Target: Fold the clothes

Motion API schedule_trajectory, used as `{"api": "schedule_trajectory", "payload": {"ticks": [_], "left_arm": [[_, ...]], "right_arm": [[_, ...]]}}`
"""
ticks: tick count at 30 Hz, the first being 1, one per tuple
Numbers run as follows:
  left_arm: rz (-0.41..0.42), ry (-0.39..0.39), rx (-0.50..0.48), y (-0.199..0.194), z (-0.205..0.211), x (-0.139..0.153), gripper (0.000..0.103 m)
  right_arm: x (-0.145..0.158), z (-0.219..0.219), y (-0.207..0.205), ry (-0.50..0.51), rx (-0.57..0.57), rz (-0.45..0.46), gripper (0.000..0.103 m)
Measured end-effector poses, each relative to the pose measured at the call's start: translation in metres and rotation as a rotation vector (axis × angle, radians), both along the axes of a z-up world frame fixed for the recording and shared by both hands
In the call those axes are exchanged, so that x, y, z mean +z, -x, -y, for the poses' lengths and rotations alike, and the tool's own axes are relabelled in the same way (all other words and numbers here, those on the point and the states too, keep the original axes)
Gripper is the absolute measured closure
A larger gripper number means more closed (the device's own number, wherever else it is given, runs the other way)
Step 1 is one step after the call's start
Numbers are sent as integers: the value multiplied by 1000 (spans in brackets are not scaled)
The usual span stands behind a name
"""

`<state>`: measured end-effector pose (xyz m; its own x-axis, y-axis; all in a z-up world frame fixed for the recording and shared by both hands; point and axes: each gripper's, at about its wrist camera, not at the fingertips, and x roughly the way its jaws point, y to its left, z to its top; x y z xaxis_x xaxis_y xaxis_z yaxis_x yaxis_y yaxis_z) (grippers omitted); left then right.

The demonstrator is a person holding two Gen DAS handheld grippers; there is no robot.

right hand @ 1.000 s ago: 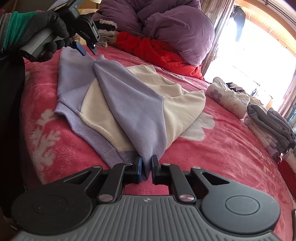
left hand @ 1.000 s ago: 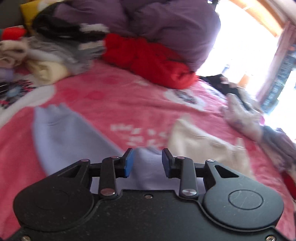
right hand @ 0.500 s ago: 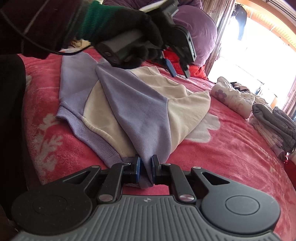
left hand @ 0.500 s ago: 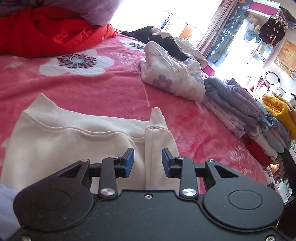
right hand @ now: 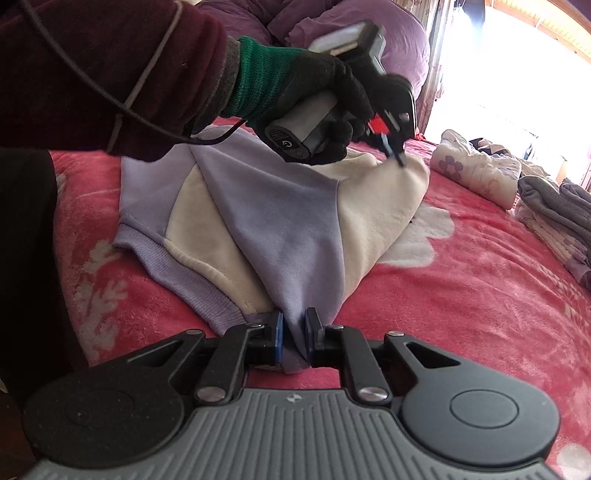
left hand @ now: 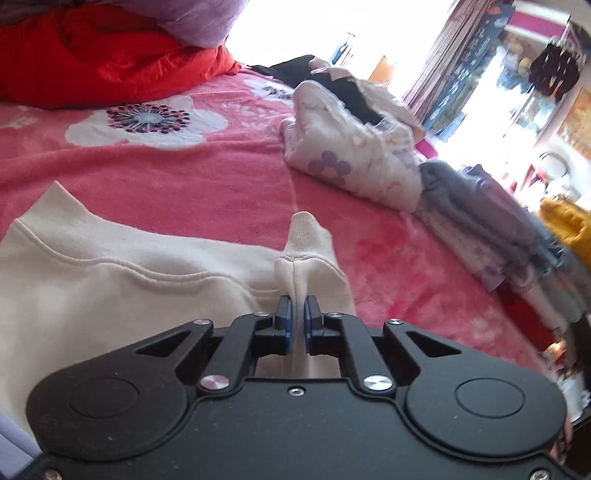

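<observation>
Cream-and-lilac sweatshirt [right hand: 280,229] lies mid-frame on the pink floral blanket [right hand: 461,295]. Left gripper [left hand: 299,325] is pinching its cream collar edge, right gripper [right hand: 294,334] is clamped on the lilac sleeve cuff at bottom center.

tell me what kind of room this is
Most likely a bedroom: clothes are being folded on a bed with a pink flowered blanket, a purple duvet is heaped at its head, and folded clothes are stacked along the window side.
</observation>
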<state>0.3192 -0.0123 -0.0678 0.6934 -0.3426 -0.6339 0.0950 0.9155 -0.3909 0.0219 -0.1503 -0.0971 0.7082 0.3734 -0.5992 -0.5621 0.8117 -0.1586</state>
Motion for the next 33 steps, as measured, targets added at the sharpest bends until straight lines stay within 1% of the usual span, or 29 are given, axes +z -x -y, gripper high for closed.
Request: {"api": "schedule_trajectory", "payload": {"ticks": [1,2,4,5,9,13,15,16,17,18,19,20,23,24,26,27,28,29,31,33], "left_arm": [[-22,-33,-1,-3,2,-6,97],[-43,-41,4,-5,1,-10,94],[-56,-4,16,-5,-4,-11,92],[-51,18,23,-3,-7,-9,88],[-33,118,49,-3,-18,-3,81],[-39,95,53,-19,-10,4,80],[-64,104,54,-31,-7,0,80],[-69,108,35,-33,-5,-1,81],[-74,113,15,-35,-3,-3,86],[-43,82,15,-32,-1,1,94],[-8,47,17,-28,1,6,97],[28,13,19,-24,3,11,97],[35,-63,11,-23,9,8,97],[36,-89,8,-22,10,6,96],[38,-139,2,-22,14,4,89],[39,-164,-1,-22,16,2,89],[41,-189,-4,-22,18,1,85],[61,-206,-5,-15,19,6,83],[106,-238,-7,-1,21,19,83],[134,-236,-43,21,24,29,83]], "right_arm": [[0,0,0,-4,2,-2,88],[0,1,0,-7,4,-3,88],[0,1,0,-9,6,-5,88],[1,2,0,-10,6,-6,88],[1,2,1,-14,4,-6,88],[2,2,1,-19,3,-6,88],[1,2,0,-20,2,-8,88],[1,2,-1,-20,1,-9,88],[1,1,-1,-20,0,-9,88],[1,1,-2,-20,-1,-10,88],[1,1,-2,-20,-1,-11,88],[1,1,-2,-21,-1,-13,88],[1,2,-3,-27,0,-18,88],[1,3,-3,-27,0,-19,88],[0,3,-3,-26,2,-20,88],[1,3,-3,-25,3,-20,88],[1,3,-2,-23,4,-19,88],[2,2,-2,-21,6,-18,88],[2,2,-2,-18,9,-17,88],[3,2,-1,-18,10,-15,88]]}}
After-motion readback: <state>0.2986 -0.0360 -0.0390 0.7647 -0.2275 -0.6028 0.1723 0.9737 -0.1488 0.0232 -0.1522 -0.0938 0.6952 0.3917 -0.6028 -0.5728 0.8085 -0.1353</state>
